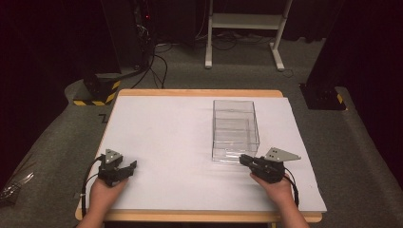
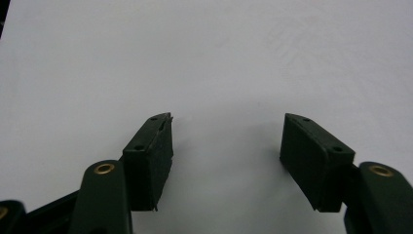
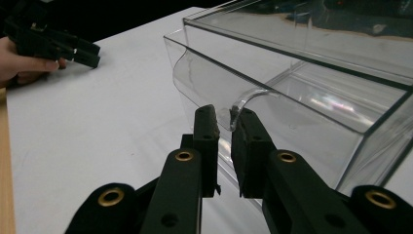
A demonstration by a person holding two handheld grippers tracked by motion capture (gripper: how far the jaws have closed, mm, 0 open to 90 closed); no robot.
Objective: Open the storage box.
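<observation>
One clear plastic box point(image 1: 235, 130) is present, standing right of centre on the white table point(image 1: 166, 142), with its long axis running from the person's side toward the far edge. The near short wall is met by the right gripper point(image 1: 244, 160), which is by far the nearer of the two. In the right gripper view, the jaws of the right gripper point(image 3: 224, 119) are seen nearly closed, with the thin transparent front wall point(image 3: 229, 114) between the pads at the scooped cut-out; the wall is judged to be clamped. The box thus lies directly ahead of these fingers, so any pull or push would act along its long axis. The left gripper point(image 1: 124, 167) is held well apart from the box, near the left front of the table; its jaws stand wide apart over bare surface and hold nothing. Two grippers and one box are counted.
</observation>
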